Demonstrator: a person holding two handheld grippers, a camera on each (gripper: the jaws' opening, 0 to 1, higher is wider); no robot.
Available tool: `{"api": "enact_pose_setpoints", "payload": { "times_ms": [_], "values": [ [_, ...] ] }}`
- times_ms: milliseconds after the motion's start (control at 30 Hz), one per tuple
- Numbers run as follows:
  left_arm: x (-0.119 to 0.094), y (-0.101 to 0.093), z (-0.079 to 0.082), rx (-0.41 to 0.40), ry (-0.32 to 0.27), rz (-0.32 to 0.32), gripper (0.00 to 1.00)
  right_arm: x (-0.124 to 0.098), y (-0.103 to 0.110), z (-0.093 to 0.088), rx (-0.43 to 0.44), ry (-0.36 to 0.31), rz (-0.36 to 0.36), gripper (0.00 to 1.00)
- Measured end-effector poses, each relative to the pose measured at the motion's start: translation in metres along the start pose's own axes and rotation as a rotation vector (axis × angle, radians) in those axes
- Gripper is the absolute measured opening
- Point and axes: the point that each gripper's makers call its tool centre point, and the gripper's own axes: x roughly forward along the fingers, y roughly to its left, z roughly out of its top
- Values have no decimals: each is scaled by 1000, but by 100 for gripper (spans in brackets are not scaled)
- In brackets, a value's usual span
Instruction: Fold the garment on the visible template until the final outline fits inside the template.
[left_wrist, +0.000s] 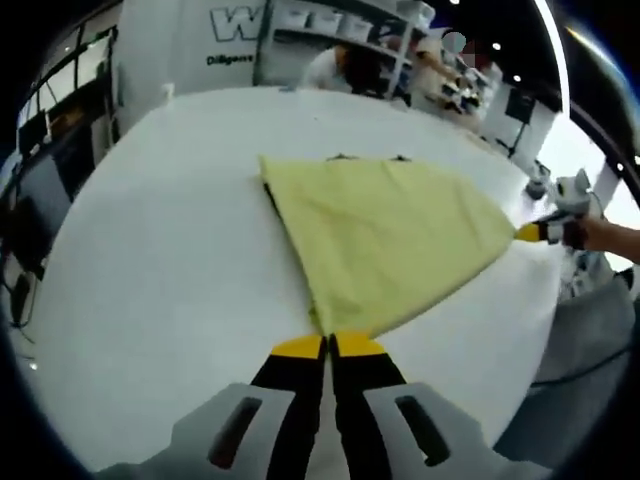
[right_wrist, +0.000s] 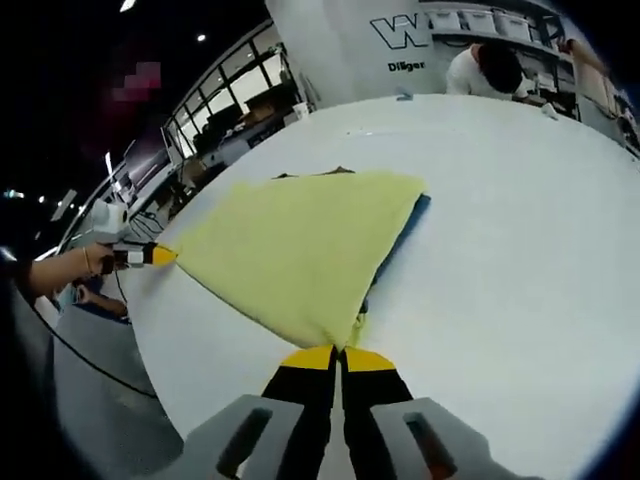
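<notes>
Pinching opposite corners of the yellow garment (left_wrist: 385, 235) over the white table (left_wrist: 170, 270), left gripper (left_wrist: 328, 345) and right gripper (right_wrist: 340, 355) have jaws closed tight.

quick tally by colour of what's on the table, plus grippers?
Yellow garment: 1, pinched at two corners
Blue template, edge peeking out under the garment: 1
White table: 1
Grippers: 2, left gripper and right gripper, jaws of both shut on the garment
Total: 5
</notes>
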Motion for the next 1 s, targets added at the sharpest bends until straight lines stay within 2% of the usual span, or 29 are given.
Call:
{"api": "enact_pose_setpoints", "payload": {
  "times_ms": [300, 500, 667, 867, 933, 1000],
  "values": [
    [-7, -1, -18, -4, -7, -14, 0, -11, 4, -20, 6, 18, -4, 0],
    [-16, -8, -30, 13, 0, -19, 0, -13, 0, -23, -5, 7, -15, 0],
    [-15, -5, -28, -8, -18, -17, 1, -13, 2, -24, -15, -4, -31, 0],
    [-19, -14, -25, 25, 3, -7, 2, -14, 1, -26, -18, 0, -38, 0],
    [-21, -13, -23, 47, -14, -5, 2, -18, 1, -27, -15, 1, -40, 0],
    [-25, -11, -18, 69, -70, 2, 2, -23, 2, -26, -7, -9, -37, 0]
  ]
}}
